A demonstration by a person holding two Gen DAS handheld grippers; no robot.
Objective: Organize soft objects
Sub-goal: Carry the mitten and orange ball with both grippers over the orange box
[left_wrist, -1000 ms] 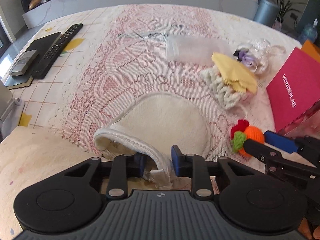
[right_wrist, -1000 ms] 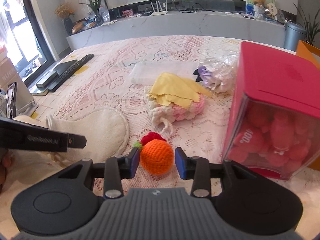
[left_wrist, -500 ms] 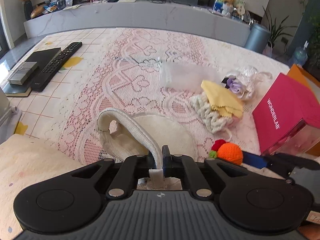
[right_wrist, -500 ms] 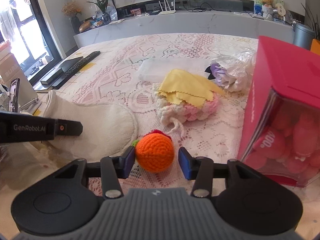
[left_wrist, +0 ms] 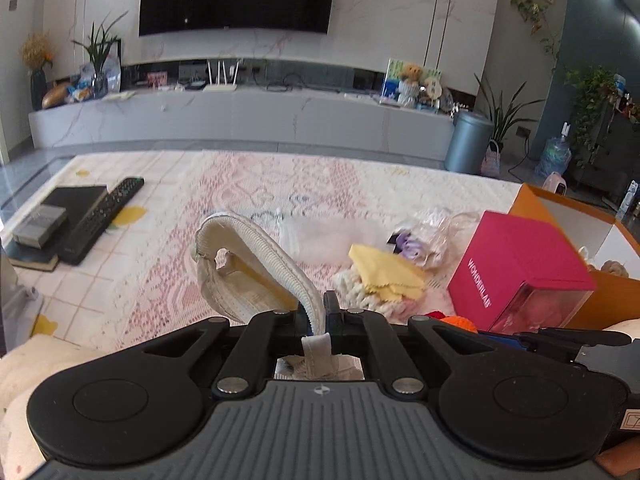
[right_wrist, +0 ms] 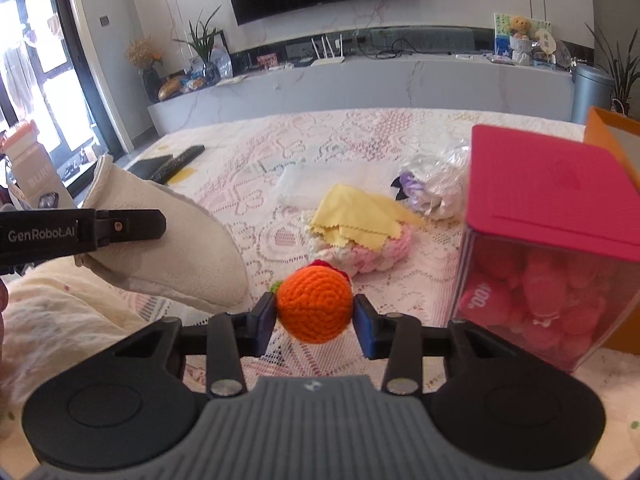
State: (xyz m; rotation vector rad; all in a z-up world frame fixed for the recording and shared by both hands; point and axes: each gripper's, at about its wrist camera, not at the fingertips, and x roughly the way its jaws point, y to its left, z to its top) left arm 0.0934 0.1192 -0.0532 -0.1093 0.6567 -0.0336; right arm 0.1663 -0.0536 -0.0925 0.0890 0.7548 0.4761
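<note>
My left gripper is shut on the rim of a cream fabric mitt and holds it lifted off the table; the mitt also shows at the left of the right wrist view. My right gripper is shut on an orange crocheted ball with red and green bits behind it, held just above the lace tablecloth. A yellow cloth lies on a pink and white crocheted piece in the middle of the table.
A pink box with a clear front stands at the right, an orange box behind it. A crinkled plastic bag with a purple flower and a white pouch lie farther back. A remote and books lie far left.
My left gripper closed on the mitt's rim and lifted it up. My right gripper closed on the orange ball and raised it slightly.
</note>
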